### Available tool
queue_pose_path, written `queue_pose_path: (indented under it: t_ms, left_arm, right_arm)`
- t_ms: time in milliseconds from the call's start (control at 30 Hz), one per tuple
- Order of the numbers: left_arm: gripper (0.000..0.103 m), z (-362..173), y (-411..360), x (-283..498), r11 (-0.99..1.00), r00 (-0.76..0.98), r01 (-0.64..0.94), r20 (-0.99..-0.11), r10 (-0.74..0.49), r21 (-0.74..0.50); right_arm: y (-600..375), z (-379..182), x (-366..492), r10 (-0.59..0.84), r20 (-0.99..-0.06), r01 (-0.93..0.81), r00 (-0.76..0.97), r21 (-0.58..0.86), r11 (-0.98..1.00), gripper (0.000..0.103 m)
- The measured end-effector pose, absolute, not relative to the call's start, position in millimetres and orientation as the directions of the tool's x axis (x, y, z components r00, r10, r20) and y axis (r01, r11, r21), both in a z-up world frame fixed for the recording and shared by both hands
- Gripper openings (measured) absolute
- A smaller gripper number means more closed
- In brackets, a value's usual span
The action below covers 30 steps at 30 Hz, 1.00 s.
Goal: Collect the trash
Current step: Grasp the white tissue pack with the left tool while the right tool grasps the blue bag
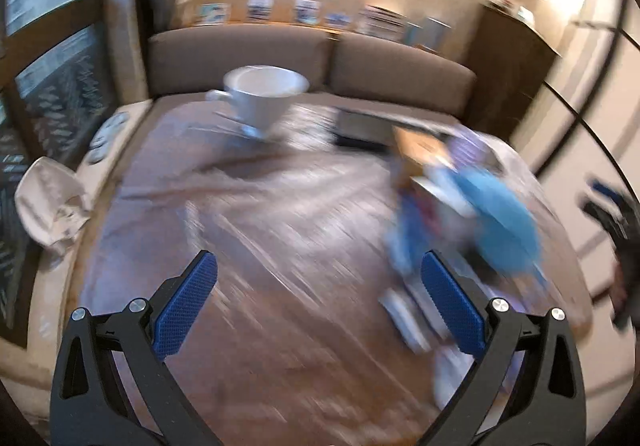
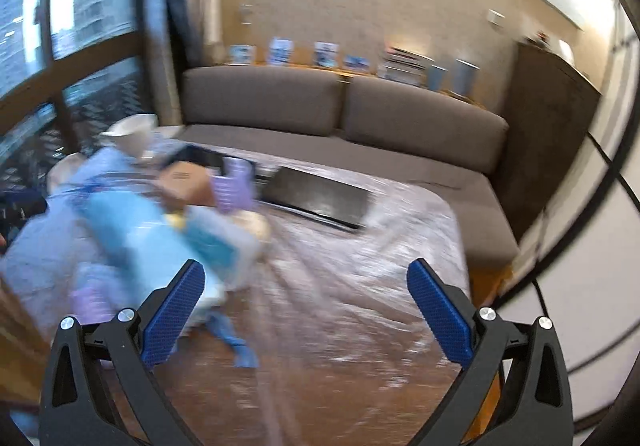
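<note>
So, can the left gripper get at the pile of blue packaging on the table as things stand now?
Probably yes. The left gripper is open and empty, and the pile of blue packaging lies just beyond its right finger, nothing between them. The picture is blurred, so this is uncertain.

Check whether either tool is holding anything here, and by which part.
Nothing is held. The left tool and the right tool are both open with only the plastic-covered table between their fingers; the trash pile lies untouched.
</note>
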<state>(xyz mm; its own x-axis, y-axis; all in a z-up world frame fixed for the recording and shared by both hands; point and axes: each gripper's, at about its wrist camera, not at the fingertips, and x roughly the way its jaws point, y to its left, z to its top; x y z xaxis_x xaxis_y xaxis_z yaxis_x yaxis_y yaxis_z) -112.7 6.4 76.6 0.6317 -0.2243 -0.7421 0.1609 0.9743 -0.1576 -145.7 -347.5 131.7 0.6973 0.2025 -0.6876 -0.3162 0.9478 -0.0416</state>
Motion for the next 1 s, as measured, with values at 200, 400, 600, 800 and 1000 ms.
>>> queue_pose_path:
  t_ms: [200, 400, 600, 800, 1000]
  left_arm:
    - [0.102, 54, -67, -162, 0.914, 0.524, 0.354, -0.768, -0.369, -0.198]
    - [0.102, 30, -105, -165, 0.909, 0.485, 0.377, -0.798, -0.359, -0.180]
    - [0.102, 16, -127, -165, 0.890, 0.453, 0.434, -0.820, -0.350, -0.140]
    - [0.102, 9, -135, -162, 0.884, 0.433, 0.452, -0.838, -0.332, -0.117]
    - [0.080, 13, -130, -163, 0.884, 0.449, 0.457, -0.832, -0.327, -0.101]
  right_arm:
    - [-270, 124, -147, 0.320, -0.729, -0.553, 0.605, -0.096, 0.828, 0.099]
    - [-216, 101, -138, 0.241, -0.771, -0.626, 0.590, -0.248, 0.739, 0.099]
    - [-200, 79, -113, 0.143, -0.805, -0.624, 0.576, -0.320, 0.713, 0.099]
    - [-198, 68, -114, 0.161, -0.817, -0.652, 0.553, -0.305, 0.694, 0.091]
    - [-209, 69, -110, 0.205, -0.835, -0.659, 0.511, -0.227, 0.717, 0.065]
